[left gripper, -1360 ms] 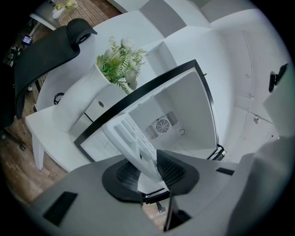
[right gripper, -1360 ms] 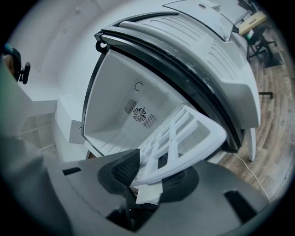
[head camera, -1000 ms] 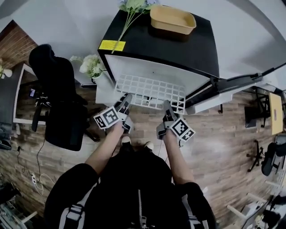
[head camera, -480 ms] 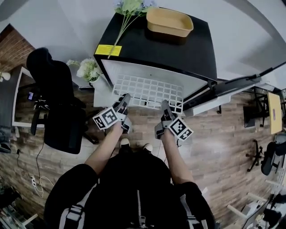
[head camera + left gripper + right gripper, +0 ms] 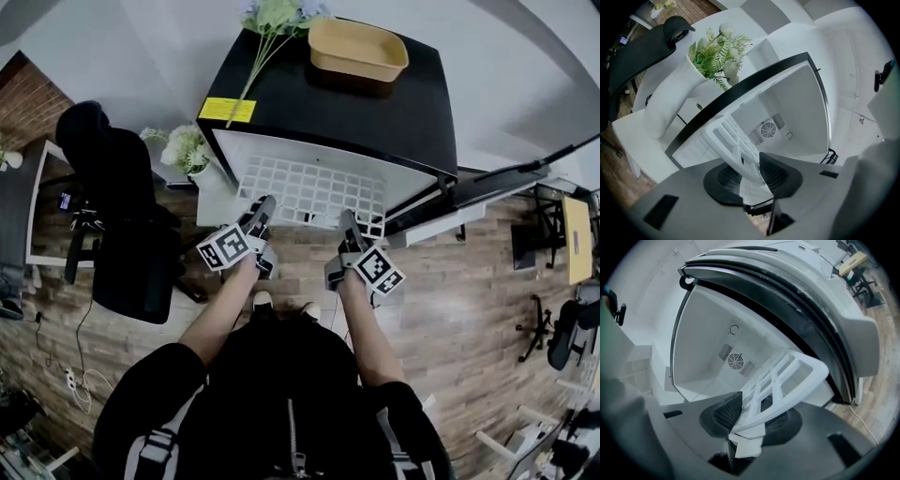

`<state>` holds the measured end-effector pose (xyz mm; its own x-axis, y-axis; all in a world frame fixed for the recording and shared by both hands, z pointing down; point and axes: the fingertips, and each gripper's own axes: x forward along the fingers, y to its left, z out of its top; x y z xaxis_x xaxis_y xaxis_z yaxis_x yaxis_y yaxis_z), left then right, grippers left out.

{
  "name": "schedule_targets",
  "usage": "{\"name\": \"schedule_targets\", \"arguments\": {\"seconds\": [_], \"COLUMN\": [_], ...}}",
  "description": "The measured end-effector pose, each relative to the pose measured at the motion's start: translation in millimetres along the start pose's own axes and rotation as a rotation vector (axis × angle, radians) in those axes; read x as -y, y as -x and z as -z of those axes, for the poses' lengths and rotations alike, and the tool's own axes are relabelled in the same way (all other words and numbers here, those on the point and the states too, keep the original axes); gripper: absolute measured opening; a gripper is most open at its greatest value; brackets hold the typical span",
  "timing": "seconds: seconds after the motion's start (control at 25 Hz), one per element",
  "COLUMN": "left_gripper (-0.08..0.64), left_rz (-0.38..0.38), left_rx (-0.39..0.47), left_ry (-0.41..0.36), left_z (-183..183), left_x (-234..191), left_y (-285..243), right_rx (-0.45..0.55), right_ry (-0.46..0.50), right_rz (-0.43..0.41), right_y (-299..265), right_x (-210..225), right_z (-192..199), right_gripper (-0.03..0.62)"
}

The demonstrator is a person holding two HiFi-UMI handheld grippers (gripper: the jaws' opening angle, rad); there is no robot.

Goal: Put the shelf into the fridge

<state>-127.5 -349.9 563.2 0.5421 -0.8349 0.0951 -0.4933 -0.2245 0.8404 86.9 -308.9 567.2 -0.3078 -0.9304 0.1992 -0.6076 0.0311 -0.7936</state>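
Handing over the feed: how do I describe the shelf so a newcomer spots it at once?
Find the black fridge, front open, near the top of the head view. The shelf sticks out of that opening, the left claw and right claw gripping its near edge. It is the only white grid of square holes; the tray on the fridge is solid yellow.

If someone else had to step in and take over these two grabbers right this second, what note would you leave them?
Left hand-held gripper: shut on the shelf, at its near edge.
Right hand-held gripper: shut on the same edge.
Fridge: door open, the shelf's far edge at the opening.
Done: shelf lifted and lined up.
To do: slide it fully in, then let go.
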Motion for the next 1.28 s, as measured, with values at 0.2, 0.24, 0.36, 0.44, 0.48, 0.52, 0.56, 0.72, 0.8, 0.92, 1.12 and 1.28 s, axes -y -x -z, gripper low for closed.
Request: {"name": "schedule_targets", "arguments": {"seconds": [0.2,0.24,0.36,0.44,0.48,0.52,0.56,0.72,0.8,0.92,1.12,1.28], "left_gripper": [0.117,0.118,0.126,0.129,0.129,0.129,0.129,0.129,0.129,0.130,0.129,0.127], "left_rz": [0.008,0.005,0.009,0.017,0.021,0.024,0.029,0.040,0.045,0.041,0.037,0.031], "left_rx": [-0.013,-0.017,-0.019,-0.019,-0.018,-0.016,-0.013,0.006,0.017,0.014,0.011,0.007], "left_ry": [-0.036,-0.043,-0.051,-0.055,-0.059,-0.065,-0.069,-0.062,-0.063,-0.068,-0.074,-0.070], "left_z": [0.2,0.8,2.0,3.3,4.0,4.5,4.7,5.5,5.2,6.5,8.5,9.2], "left_x": [2.8,2.0,2.6,3.9,4.8,5.2,6.1,8.2,10.7,10.6,9.6,5.9], "left_y": [1.3,1.7,4.0,6.9,8.8,10.8,12.6,16.6,18.8,21.1,21.5,19.5], "right_rx": [-0.004,-0.002,0.003,0.002,-0.001,-0.005,-0.009,-0.004,-0.001,0.003,-0.002,-0.005], "right_ry": [-0.013,-0.016,-0.027,-0.036,-0.037,-0.032,-0.023,0.005,0.008,0.011,0.016,0.017], "right_rz": [-0.014,-0.014,-0.028,-0.047,-0.056,-0.066,-0.074,-0.075,-0.070,-0.077,-0.067,-0.055], "right_y": [1.8,2.6,3.0,3.7,4.4,5.3,6.7,16.0,19.6,22.0,22.0,19.8], "right_x": [-0.7,-0.2,-1.4,-2.8,-3.5,-4.8,-6.3,-8.4,-8.3,-10.1,-8.5,-6.1], "right_z": [0.5,0.4,0.4,1.8,3.3,5.2,7.4,13.9,15.5,16.8,17.0,17.7], "right_gripper": [0.127,0.124,0.124,0.153,0.152,0.149,0.148,0.130,0.129,0.127,0.121,0.121]}}
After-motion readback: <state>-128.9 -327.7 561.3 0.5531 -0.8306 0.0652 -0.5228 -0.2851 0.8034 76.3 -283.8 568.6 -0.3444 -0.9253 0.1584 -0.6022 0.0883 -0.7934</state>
